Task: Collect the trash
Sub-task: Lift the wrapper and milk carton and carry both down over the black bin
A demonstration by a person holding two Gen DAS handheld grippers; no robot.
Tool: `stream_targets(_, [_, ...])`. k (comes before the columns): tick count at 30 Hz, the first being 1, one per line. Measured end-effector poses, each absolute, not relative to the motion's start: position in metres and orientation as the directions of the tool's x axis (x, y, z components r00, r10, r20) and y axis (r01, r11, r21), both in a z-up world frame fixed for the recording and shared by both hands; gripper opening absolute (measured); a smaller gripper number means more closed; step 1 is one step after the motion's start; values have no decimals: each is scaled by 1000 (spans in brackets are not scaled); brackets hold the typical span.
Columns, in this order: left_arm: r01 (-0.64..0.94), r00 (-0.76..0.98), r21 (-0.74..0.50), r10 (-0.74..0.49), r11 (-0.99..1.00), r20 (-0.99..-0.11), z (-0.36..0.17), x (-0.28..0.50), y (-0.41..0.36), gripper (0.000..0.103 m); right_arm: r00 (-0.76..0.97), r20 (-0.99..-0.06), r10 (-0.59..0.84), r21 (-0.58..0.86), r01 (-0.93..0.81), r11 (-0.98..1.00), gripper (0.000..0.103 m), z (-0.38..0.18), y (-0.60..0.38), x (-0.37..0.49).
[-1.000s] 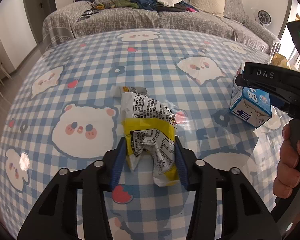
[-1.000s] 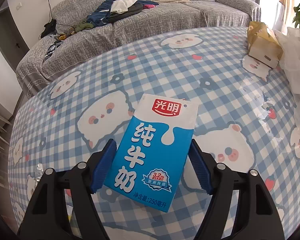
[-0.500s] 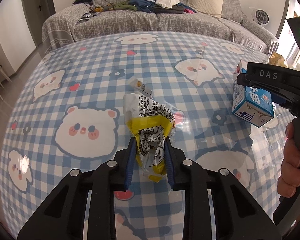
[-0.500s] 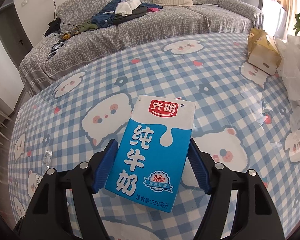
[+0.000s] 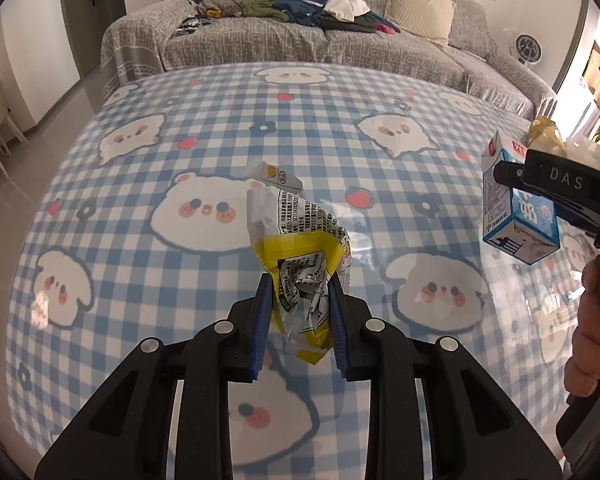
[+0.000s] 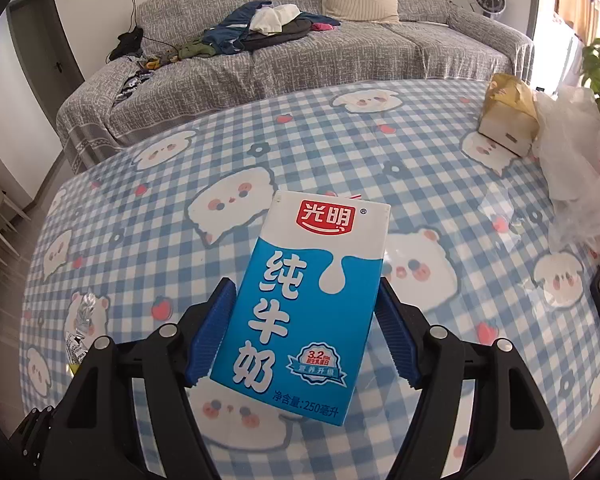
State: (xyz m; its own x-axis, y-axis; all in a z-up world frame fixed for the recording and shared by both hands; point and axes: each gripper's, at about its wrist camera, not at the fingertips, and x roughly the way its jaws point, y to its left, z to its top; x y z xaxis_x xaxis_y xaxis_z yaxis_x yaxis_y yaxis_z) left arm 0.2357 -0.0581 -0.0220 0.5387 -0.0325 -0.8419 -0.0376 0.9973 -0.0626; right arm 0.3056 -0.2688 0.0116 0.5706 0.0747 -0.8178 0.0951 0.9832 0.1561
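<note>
**Both hands full, no bin anywhere**

Left gripper (image 5: 298,316) is pinching the crumpled wrapper (image 5: 300,256), right gripper (image 6: 304,332) is clamped on the milk carton (image 6: 300,296), both up off the table (image 6: 420,168). Keep the squeeze steady while carrying. Can't spot a bin; that white bag (image 6: 572,168) is cut off.

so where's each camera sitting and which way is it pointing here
Left wrist view: sits on the left gripper, angled down over the checked table towards the sofa; its fingers pinch a crumpled wrapper; the person's right hand shows at the right edge.
Right wrist view: sits on the right gripper, same downward tilt towards the sofa; its fingers clamp a blue milk carton; no hand shows.
Shared: table, sofa, milk carton, and the wrapper, glimpsed at the right view's left edge.
</note>
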Motion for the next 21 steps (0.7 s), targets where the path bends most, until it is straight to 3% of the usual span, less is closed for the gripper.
stream_targets(5, [-31, 563, -78, -47, 997, -825, -4, 213, -53, 26, 591, -805, 47, 100, 58, 993, 67, 22, -261, 275])
stream_targets(21, [-12, 596, -111, -82, 994, -799, 17, 138, -47, 26, 661, -742, 114, 102, -57, 993, 67, 57, -244, 167])
